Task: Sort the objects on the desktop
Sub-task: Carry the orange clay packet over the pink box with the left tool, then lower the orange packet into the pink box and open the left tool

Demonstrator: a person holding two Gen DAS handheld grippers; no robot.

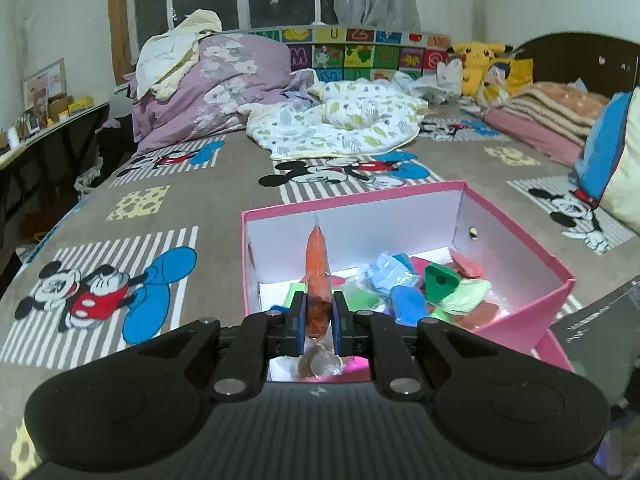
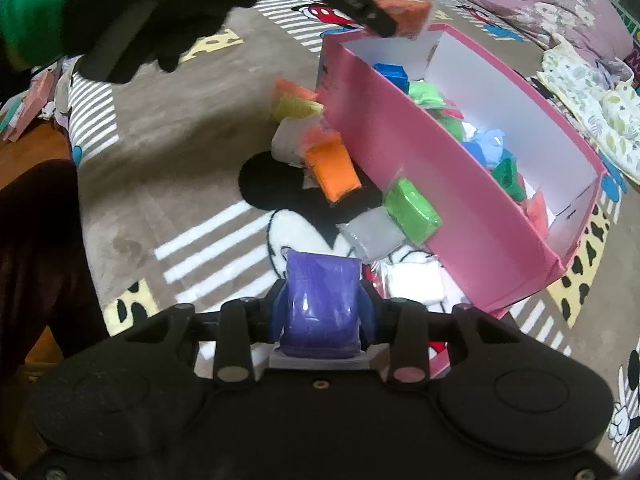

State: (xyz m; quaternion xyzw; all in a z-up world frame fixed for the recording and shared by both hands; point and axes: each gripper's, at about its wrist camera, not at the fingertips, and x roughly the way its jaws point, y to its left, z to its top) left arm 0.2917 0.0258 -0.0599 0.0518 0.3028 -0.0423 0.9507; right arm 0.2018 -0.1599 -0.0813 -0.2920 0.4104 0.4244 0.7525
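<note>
Pink box (image 2: 472, 216) rim edged by loose packets (image 2: 332, 168).

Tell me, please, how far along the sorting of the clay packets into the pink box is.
Partly done. Many packets already lie in the pink box. In hand: the left gripper holds an orange packet over the box, and the right gripper holds a purple packet. Left on the bedspread: orange, green, grey, white and others.

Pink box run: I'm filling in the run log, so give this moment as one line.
left gripper: shut on orange packet, over pink box | right gripper: shut on purple packet, beside box | loose packets: outside box
</note>
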